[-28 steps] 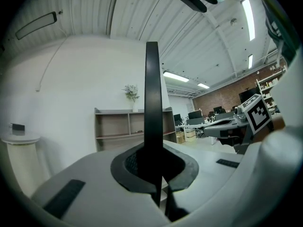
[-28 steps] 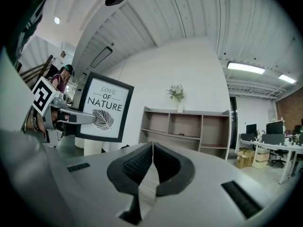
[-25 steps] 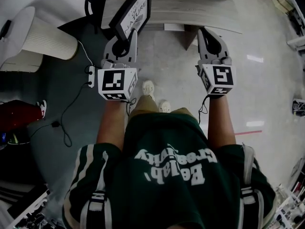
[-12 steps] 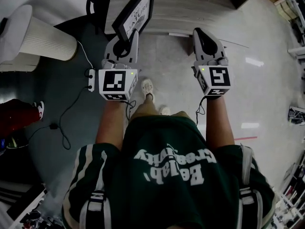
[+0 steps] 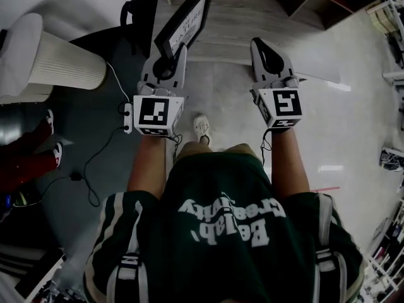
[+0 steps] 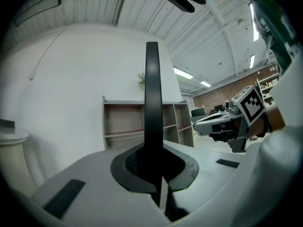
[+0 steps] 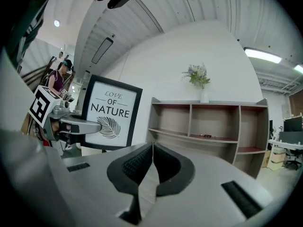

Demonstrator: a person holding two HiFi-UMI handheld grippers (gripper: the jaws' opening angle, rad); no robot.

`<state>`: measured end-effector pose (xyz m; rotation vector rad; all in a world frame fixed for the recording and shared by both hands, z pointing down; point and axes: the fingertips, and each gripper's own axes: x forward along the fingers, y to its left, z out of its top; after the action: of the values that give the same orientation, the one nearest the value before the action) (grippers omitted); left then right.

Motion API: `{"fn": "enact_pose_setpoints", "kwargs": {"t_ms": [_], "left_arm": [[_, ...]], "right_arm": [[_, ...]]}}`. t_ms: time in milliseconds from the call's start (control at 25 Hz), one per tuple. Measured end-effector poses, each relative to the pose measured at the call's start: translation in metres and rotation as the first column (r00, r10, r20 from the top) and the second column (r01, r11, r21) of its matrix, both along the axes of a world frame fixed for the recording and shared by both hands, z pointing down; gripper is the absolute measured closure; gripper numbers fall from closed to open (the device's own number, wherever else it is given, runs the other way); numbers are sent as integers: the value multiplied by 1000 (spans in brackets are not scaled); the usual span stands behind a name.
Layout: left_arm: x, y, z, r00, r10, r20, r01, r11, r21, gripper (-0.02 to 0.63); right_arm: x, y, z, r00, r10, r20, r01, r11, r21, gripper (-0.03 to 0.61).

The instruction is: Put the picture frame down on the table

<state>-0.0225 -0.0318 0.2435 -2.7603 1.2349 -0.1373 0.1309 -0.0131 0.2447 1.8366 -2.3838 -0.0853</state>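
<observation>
Both grippers have gone forward since the earlier frames, and their tips now reach past the near edge of the tabletop [image 5: 240, 24], where before they stopped short of it; the picture frame [image 5: 187, 16] has travelled with them.

Head view: the left gripper [image 5: 171, 50] carries the frame upright over the near left corner of the tabletop, though whether the frame's bottom touches the wood cannot be told; the right gripper [image 5: 261, 43] is level with it, well apart to the right, over the near edge.

Left gripper view: the frame [image 6: 152, 103] shows edge-on as a dark upright bar; the left gripper [image 6: 153, 174] has its tongs pinched on the frame's lower part; a shelf unit [image 6: 137, 122] stands against the white wall beyond; the right gripper [image 6: 222, 124] shows at the right.

Right gripper view: the right gripper [image 7: 151, 162] has its tongs pressed together with nothing between them; the frame [image 7: 111, 115] faces this camera, with the print "LOVE OF NATURE" and a leaf; the left gripper [image 7: 78, 125] clamps it by the lower part of its side edge; a vase of flowers [image 7: 199, 79] tops the shelf unit [image 7: 208, 126].
</observation>
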Motion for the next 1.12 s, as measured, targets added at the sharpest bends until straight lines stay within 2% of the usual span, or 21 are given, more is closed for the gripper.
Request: {"fn": "enact_pose_setpoints", "kwargs": {"t_ms": [120,480,880,1120], "left_arm": [[-4,-5,-1,1000,11,2,-11,1000,12,587],[-40,-94,22,1000,14,-10,-14,1000,-17,588],[-29,-144,60,1000,16,1,-16,998,-62,588],[-14,-195,85,999,-31,7,32,998,-63,588]], "right_arm": [[-7,-6,-1,1000,0,4,0,1000,9,545],[-43,-94,17,1000,-5,-6,5,1000,-29,545],[-47,-157,45,997,-71,4,71,996,-56,545],[-35,-216,76,991,-128,33,131,988,-83,545]]}}
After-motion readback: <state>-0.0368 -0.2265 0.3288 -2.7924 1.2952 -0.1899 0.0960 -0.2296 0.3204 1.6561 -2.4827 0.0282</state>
